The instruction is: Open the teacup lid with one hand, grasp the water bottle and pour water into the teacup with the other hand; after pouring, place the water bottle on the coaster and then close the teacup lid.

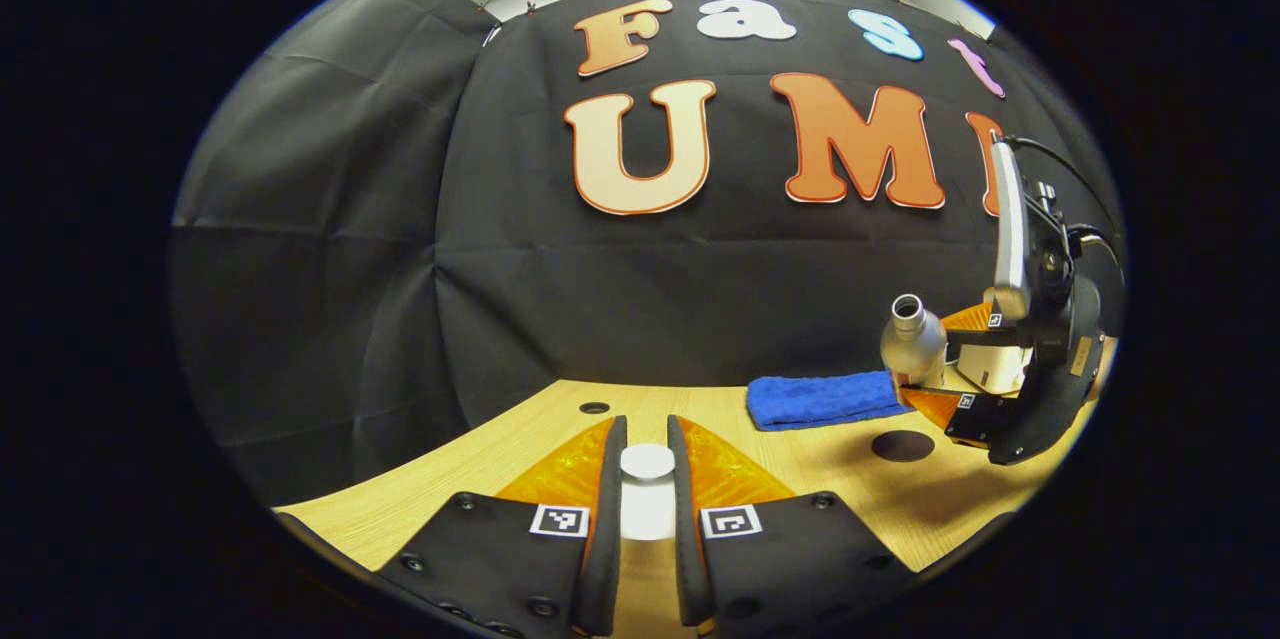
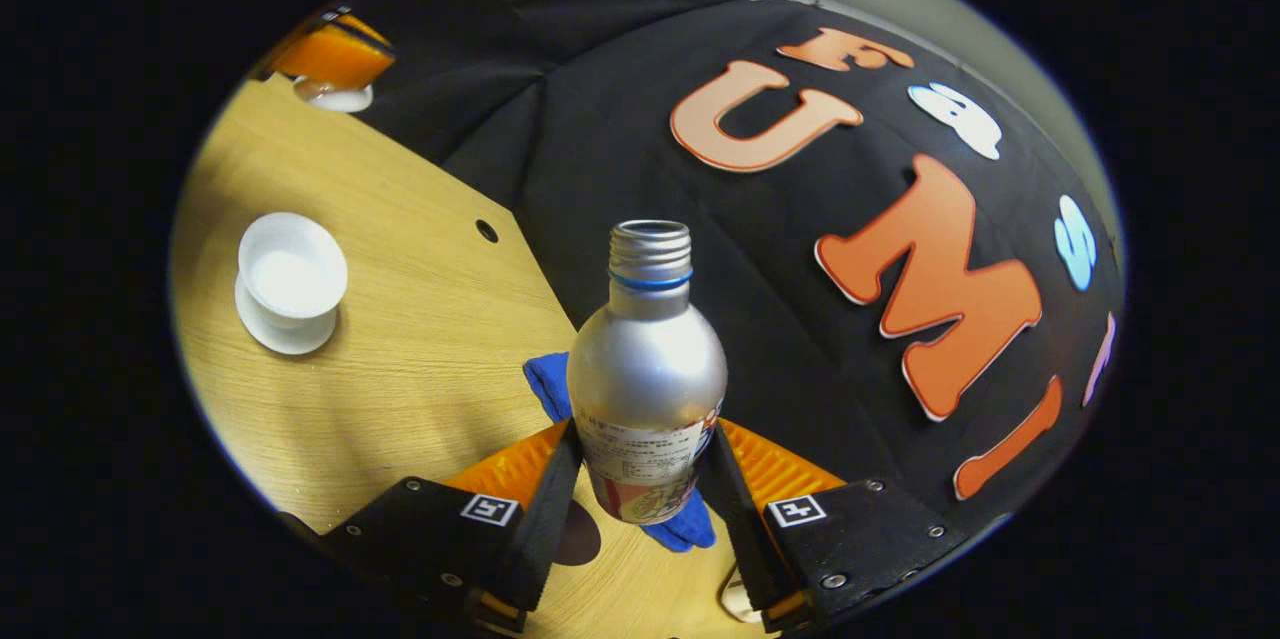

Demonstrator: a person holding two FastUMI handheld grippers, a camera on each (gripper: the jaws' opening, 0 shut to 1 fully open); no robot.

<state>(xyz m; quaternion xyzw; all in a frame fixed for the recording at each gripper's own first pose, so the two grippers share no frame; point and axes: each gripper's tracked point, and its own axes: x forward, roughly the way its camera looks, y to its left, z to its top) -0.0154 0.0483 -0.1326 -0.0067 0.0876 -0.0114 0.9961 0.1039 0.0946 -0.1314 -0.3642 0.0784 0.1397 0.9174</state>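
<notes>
My right gripper (image 2: 645, 439) is shut on the lower body of a silver water bottle (image 2: 648, 359), which has no cap and is held above the table. In the left gripper view the same bottle (image 1: 912, 344) hangs at the right in the right gripper (image 1: 928, 359), above a dark round coaster (image 1: 902, 445). My left gripper (image 1: 647, 434) is shut on the white teacup lid (image 1: 647, 464), lifted over the table. The white teacup (image 2: 292, 271) stands uncovered on its saucer (image 2: 285, 331) at the left of the right gripper view. The left gripper (image 2: 335, 69) with the lid (image 2: 340, 99) hovers beyond it.
A folded blue cloth (image 1: 820, 399) lies on the wooden table (image 1: 820, 489) near the back wall, beside the coaster. The cloth (image 2: 548, 384) and the coaster (image 2: 578, 534) sit just under the held bottle. A small hole (image 1: 594, 408) marks the tabletop near the wall.
</notes>
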